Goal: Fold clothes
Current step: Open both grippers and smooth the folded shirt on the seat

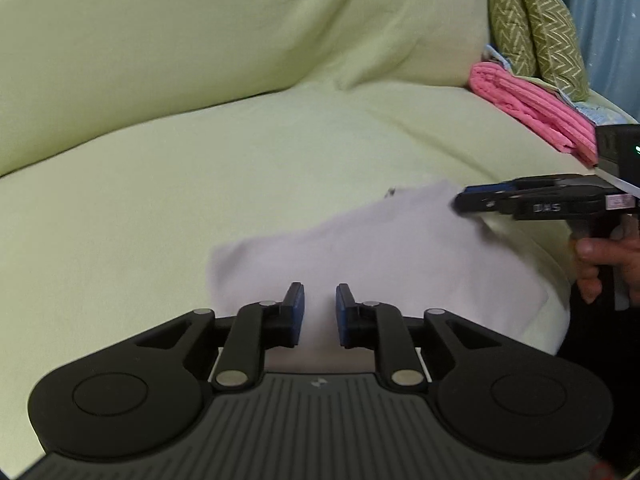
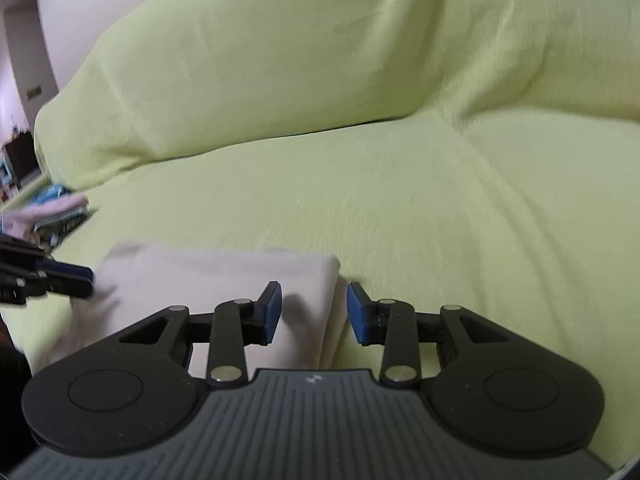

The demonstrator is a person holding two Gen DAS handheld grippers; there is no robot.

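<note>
Your left gripper [image 1: 320, 312] and right gripper [image 2: 314, 312] both hover part open, holding nothing, over one folded white garment [image 1: 380, 256] on the sofa seat [image 1: 160, 200]. Snag its soft edge and the fold spills. Beyond it: one pink folded towel [image 1: 532, 108], two zigzag cushions [image 1: 532, 28].

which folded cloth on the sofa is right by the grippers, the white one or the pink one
The white cloth: it lies on the seat directly under the open left gripper and right gripper. The pink cloth sits farther off at the sofa's end, beside the patterned cushions.
</note>
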